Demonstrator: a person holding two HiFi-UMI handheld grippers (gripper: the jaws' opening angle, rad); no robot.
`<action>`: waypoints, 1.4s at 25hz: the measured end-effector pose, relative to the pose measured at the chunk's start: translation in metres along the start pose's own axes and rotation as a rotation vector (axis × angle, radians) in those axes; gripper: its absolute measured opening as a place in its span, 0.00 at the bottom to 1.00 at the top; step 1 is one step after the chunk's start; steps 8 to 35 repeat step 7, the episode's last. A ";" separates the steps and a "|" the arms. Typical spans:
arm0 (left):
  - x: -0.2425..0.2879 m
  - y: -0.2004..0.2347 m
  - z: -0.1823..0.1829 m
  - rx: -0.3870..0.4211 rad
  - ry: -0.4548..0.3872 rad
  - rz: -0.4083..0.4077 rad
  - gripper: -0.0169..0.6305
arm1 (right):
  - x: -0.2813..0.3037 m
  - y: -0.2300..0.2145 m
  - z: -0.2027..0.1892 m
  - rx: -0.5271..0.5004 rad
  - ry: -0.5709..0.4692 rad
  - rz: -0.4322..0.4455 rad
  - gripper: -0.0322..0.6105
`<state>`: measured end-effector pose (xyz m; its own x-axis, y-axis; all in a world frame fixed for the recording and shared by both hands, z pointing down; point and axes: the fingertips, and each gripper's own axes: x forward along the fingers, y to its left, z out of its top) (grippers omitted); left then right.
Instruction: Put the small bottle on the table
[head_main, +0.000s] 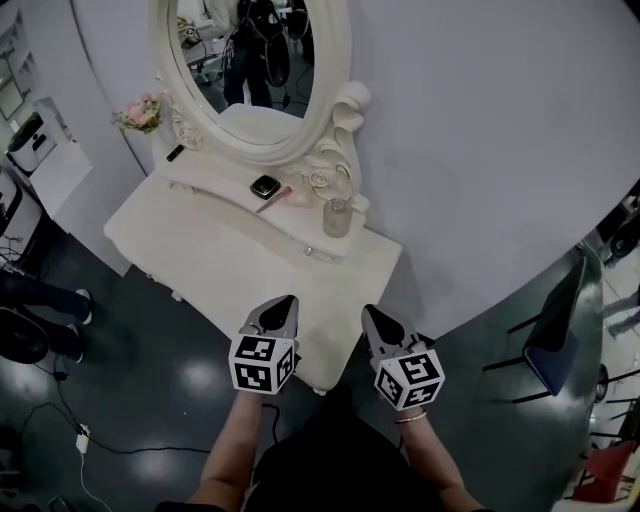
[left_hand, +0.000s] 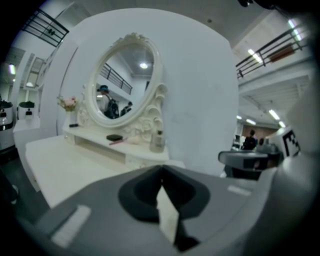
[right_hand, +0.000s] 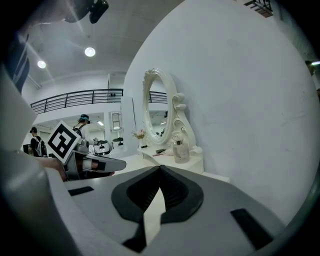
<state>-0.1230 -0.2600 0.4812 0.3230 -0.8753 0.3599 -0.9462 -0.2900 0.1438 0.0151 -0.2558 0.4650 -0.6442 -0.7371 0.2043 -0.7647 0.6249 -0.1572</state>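
Head view and both gripper views. The small bottle (head_main: 337, 217) stood upright on the raised shelf (head_main: 215, 185) at the foot of the oval mirror (head_main: 250, 60), near that shelf's right end, and not on the lower top of the counter (head_main: 230, 270). The left tongs (head_main: 288, 299) and right tongs (head_main: 368, 309) hung side by side over the counter's near edge, each pair pressed together at the tips with nothing between them. The bottle lay at about 1 o'clock from the left tongs and 11 o'clock from the right, well apart from both. By judgement, if the lower top is the place meant, no grasp was in hand, and a next move would call for spreading one pair, reaching forward to the shelf and closing on the bottle's sides without tipping it. A dark compact (head_main: 265, 186) and a pink stick (head_main: 273, 200) lay at 9 o'clock from the bottle. The mirror's top was cut off, the bottle's cap and contents were too small to read, and the person's arms hid the counter's front edge
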 end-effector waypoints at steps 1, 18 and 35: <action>0.001 -0.001 -0.001 0.002 0.003 0.000 0.04 | 0.000 0.000 0.000 0.000 0.001 0.001 0.05; 0.008 -0.005 -0.004 0.002 0.016 -0.003 0.04 | 0.004 -0.008 0.001 0.001 0.005 0.004 0.06; 0.008 -0.005 -0.004 0.002 0.016 -0.003 0.04 | 0.004 -0.008 0.001 0.001 0.005 0.004 0.06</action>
